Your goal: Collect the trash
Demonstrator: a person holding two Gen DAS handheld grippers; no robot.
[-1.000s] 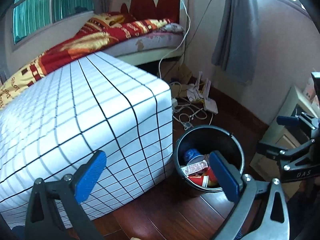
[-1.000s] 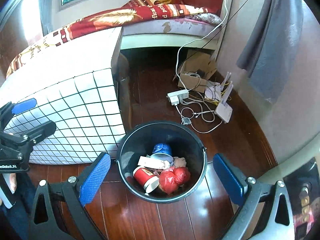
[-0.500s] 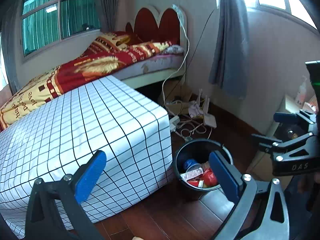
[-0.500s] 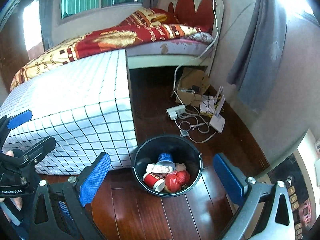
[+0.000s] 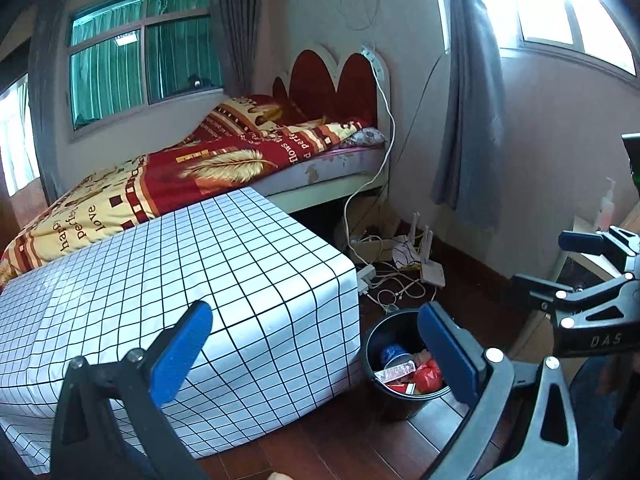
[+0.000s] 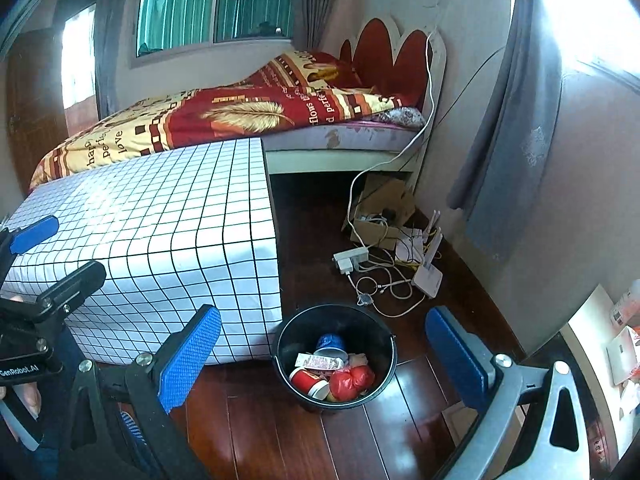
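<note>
A black bucket bin [image 6: 288, 344] stands on the dark wood floor by the corner of a grid-patterned table; it also shows in the left wrist view [image 5: 372, 344]. Inside lie a red cup [image 6: 306, 380], a crumpled red wrapper [image 6: 352, 378], a blue cup [image 6: 330, 342] and a white packet [image 6: 318, 360]. My left gripper [image 5: 316, 352] is open and empty, high above the table corner and bin. My right gripper [image 6: 324, 356] is open and empty, well above the bin. Each gripper shows at the edge of the other's view.
A table with a white black-grid cloth [image 6: 168, 232] stands left of the bin. Behind it is a bed with a red and yellow blanket [image 6: 240, 116]. A power strip, cables and a white router [image 6: 428, 276] lie on the floor by a cardboard box [image 6: 384, 204]. A pale cabinet [image 6: 600, 336] stands at right.
Both grippers have risen and pulled back from the bin, which now looks smaller and lower. More of the bed, windows and wall has come into view. Both stayed open.
</note>
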